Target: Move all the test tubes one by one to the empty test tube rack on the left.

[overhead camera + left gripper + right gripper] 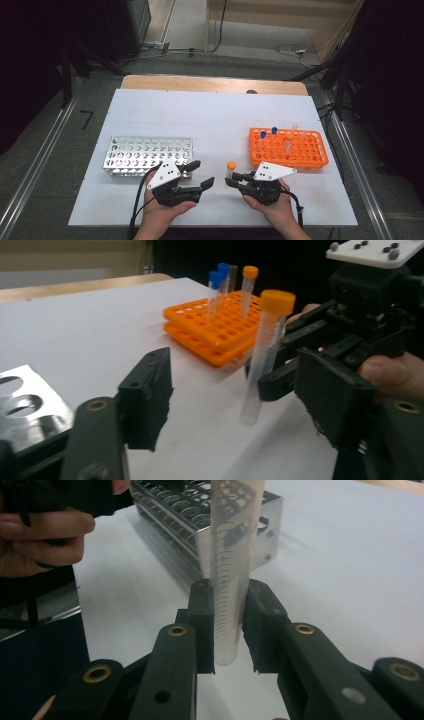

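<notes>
A clear test tube [230,171] with an orange cap stands upright above the white table, and my right gripper [233,179] is shut on its lower part. The right gripper view shows the tube [231,555] clamped between the two black pads of that gripper [230,630], its rounded bottom just below them. My left gripper [204,173] is a short way to the left of the tube and points at it, jaws open and empty. In the left gripper view, the tube [267,345] hangs ahead of my left gripper [237,402], untouched by its pads.
An orange rack [300,150] at the right holds two blue-capped tubes, an orange-capped one and a clear one. A metal rack [145,155] with empty holes lies at the left, just beyond my left gripper. A white sheet [210,120] covers the table.
</notes>
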`<state>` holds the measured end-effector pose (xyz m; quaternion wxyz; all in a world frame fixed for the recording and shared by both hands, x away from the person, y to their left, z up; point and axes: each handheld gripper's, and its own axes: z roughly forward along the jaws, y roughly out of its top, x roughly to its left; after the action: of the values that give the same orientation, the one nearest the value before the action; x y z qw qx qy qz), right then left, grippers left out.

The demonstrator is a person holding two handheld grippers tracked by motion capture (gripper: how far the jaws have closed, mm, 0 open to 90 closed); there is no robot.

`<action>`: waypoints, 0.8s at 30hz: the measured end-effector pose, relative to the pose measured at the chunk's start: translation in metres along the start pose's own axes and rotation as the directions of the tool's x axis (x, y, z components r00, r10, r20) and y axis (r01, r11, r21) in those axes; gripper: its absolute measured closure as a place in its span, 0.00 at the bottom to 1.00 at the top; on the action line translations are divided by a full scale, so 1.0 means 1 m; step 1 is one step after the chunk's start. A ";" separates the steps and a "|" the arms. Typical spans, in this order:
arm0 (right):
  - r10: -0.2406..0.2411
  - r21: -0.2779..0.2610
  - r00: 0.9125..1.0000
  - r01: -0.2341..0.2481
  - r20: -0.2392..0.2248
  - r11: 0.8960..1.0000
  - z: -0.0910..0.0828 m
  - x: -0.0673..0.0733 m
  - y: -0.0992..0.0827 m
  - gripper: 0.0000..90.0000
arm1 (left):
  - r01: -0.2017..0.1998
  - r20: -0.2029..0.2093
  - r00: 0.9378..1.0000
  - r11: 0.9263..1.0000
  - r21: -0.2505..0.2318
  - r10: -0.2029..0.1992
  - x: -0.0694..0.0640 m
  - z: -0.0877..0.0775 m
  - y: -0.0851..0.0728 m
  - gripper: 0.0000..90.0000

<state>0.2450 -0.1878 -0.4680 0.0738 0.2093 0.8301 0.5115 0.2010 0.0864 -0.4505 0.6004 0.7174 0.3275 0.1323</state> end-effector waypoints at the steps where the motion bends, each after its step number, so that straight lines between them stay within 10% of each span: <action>1: -0.010 0.004 1.000 0.010 -0.006 1.000 0.002 0.002 0.000 0.82 | 0.000 0.000 1.000 1.000 0.000 0.000 0.000 0.000 0.000 0.42; 7: -0.047 0.021 0.998 0.048 -0.042 0.999 0.012 0.014 0.000 0.82 | 0.000 0.075 0.997 1.000 0.012 0.000 -0.005 0.009 0.001 0.53; 24: -0.071 0.037 0.991 0.076 -0.110 0.996 0.020 0.024 0.000 0.81 | -0.046 0.094 0.995 0.999 0.004 0.045 -0.011 0.012 0.001 0.78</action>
<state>0.2305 -0.1613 -0.4750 0.0429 0.1520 0.8505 0.5017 0.1995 0.0700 -0.4502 0.6098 0.7319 0.2830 0.1110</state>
